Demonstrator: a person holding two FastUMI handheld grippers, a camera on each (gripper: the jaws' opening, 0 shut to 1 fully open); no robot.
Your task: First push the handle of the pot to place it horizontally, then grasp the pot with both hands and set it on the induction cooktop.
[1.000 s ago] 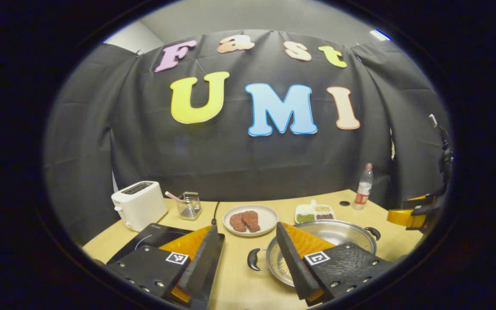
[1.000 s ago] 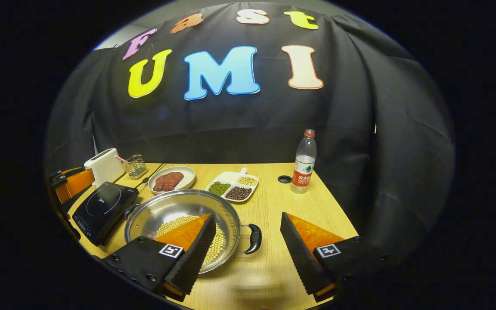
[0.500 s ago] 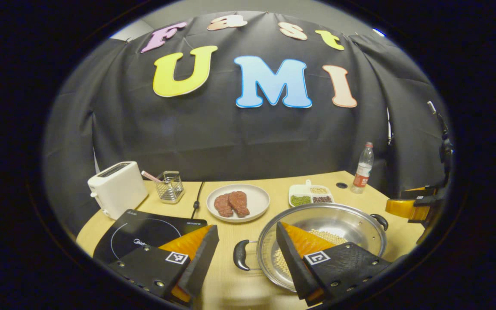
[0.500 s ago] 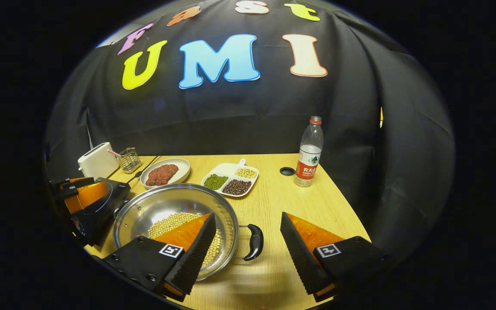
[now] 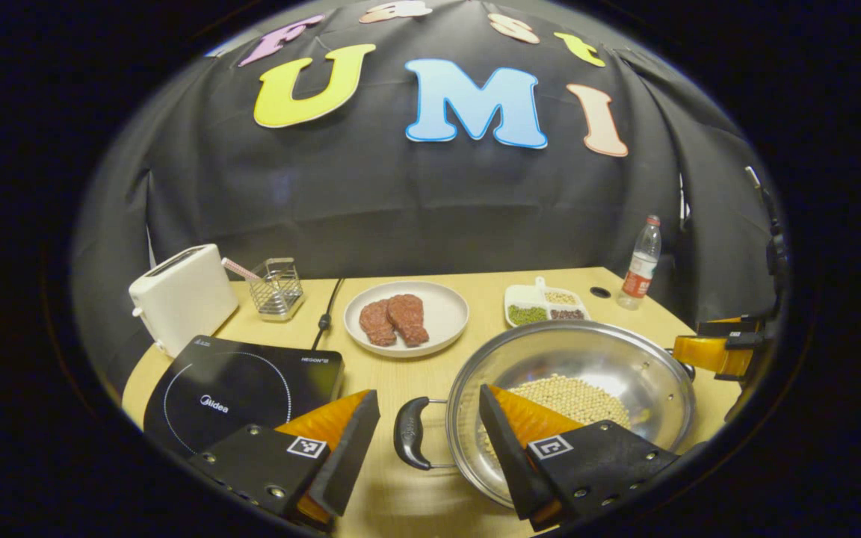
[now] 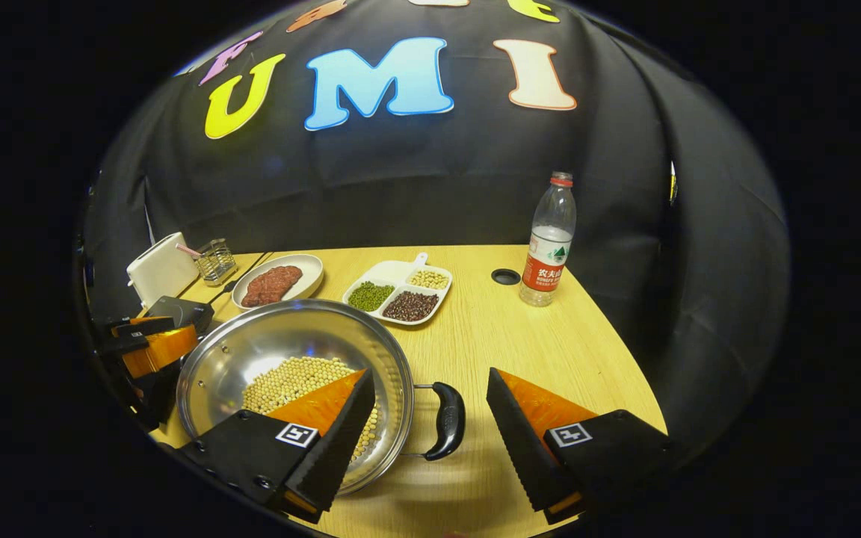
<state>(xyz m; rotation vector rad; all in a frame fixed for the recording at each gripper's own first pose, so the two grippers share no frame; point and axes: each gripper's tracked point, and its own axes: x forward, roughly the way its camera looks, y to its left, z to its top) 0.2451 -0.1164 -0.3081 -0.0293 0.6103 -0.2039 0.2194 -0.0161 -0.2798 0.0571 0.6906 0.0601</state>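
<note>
The surface (image 5: 430, 373) carries the pot (image 5: 572, 388) near its front edge, right of the induction cooktop (image 5: 240, 392), not yet on it. Pot holds pale beans.

Key relation: the pot's two side handles lie on a left-right line across the surface. The left handle (image 5: 406, 442) sits in the gap between the left gripper (image 5: 428, 433) fingers. The right handle (image 6: 448, 420) likewise sits between the right gripper (image 6: 430, 430) fingers. Each gripper is nearest its own handle.

Both grippers stand spread wide, nothing clamped; one finger of each overlaps the pot bowl in view.

Judgement: handles look aligned; closing on both handles comes next, then a lift leftward to the cooktop.

Writing: cooktop bears "Midea". Bottle (image 6: 546, 243) label too small to make out.
</note>
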